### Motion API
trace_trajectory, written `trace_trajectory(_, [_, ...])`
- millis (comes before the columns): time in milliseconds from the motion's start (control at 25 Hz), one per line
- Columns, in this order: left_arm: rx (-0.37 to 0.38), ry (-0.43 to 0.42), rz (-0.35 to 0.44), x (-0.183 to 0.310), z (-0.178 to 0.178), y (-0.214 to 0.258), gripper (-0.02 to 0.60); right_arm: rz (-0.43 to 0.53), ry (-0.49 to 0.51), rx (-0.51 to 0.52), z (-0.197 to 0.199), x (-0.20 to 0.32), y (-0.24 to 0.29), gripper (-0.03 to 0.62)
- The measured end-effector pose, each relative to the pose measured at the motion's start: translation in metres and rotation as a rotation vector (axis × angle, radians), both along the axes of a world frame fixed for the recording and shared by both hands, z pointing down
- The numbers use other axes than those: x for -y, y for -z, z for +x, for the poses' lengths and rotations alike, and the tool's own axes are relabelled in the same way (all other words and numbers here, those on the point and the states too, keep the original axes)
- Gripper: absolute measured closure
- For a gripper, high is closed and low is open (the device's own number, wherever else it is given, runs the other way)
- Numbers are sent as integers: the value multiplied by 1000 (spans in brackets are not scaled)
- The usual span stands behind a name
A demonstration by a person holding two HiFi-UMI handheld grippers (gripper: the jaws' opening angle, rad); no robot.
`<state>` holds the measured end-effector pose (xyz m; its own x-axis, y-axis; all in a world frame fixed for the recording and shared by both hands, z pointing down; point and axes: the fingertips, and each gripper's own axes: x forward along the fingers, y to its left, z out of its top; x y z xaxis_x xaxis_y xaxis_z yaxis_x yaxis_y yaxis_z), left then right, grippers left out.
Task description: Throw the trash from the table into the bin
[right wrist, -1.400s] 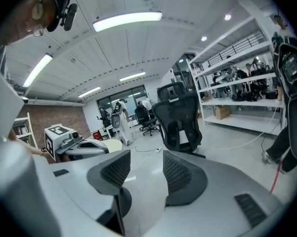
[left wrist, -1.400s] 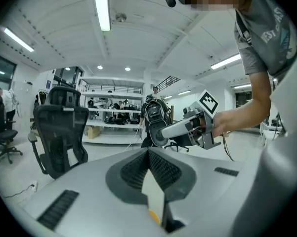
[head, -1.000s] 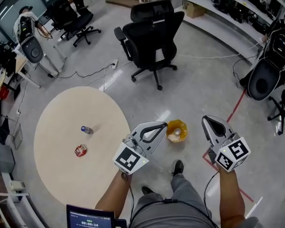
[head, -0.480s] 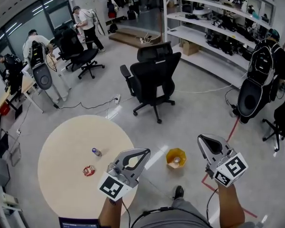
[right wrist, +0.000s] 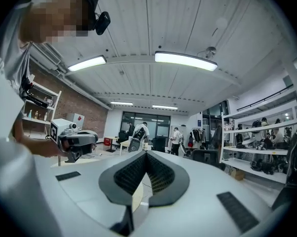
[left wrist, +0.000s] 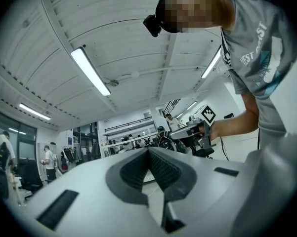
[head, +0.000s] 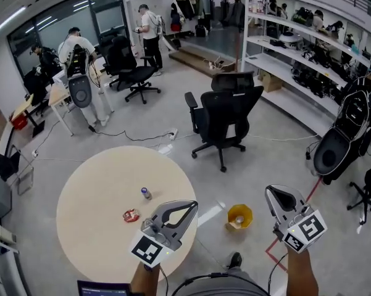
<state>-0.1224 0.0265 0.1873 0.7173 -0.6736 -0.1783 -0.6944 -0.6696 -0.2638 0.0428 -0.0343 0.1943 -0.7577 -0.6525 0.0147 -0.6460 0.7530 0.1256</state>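
Held left gripper (head: 191,206) over the table (head: 80,227) edge, jaws together on nothing. Held right gripper (head: 273,193) well apart to the right, above the floor, jaws likewise together and empty. Found trash on the table: a small bottle (head: 145,193) and, near it, a red crumpled wrapper (head: 131,215). Saw the yellow bin (head: 247,212) on the floor between the grippers.

No text is legible: white lettering on the grey T-shirt (left wrist: 259,38), at two o'clock in the left gripper view, is cut off and blurred.
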Motion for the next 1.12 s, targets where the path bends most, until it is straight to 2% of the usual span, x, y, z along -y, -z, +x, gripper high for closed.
trace_trajectory(280, [-24, 131, 19, -41, -88, 1, 540, 20, 108, -29, -86, -27, 3, 585])
trace_trajectory(720, [-65, 351, 41, -149, -217, 16, 540, 54, 307, -109, -217, -106, 22, 583])
trace_trajectory(920, [-62, 445, 65, -188, -263, 10, 540, 62, 424, -160, -282, -134, 9, 583])
trace_trajectory(1120, [-77, 532, 57, -212, -299, -5, 540, 41, 550, -211, -351, -137, -21, 583])
